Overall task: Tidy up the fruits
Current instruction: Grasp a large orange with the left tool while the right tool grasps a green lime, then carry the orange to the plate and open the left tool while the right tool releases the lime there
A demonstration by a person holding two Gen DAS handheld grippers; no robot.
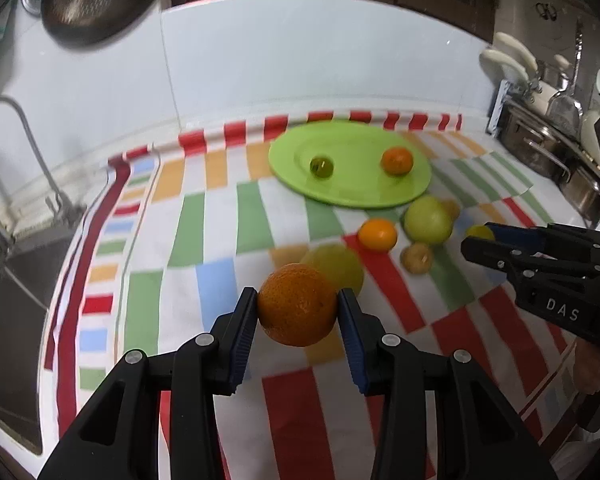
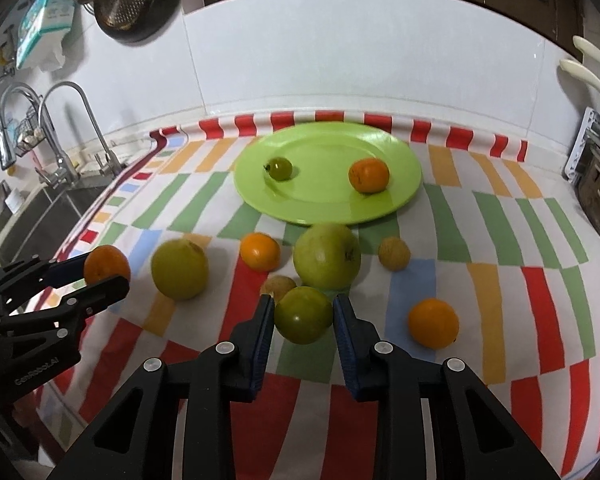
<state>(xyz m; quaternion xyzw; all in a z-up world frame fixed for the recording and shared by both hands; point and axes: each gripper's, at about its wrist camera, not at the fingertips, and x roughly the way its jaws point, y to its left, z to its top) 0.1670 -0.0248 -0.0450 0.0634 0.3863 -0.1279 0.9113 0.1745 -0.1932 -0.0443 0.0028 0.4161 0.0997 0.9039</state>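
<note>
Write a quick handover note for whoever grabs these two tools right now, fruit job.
Left tool: shut on an orange, lifted off the cloth.
Right tool: shut on a green tomato.
Green plate: holds a small green tomato and a small orange.
Left on the striped cloth: two green apples, two oranges, two brown nut-like pieces.
Next, probably: set both held fruits on the plate, then the rest.

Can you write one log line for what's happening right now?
left gripper: holds orange | right gripper: holds green fruit | plate: two fruits
</note>
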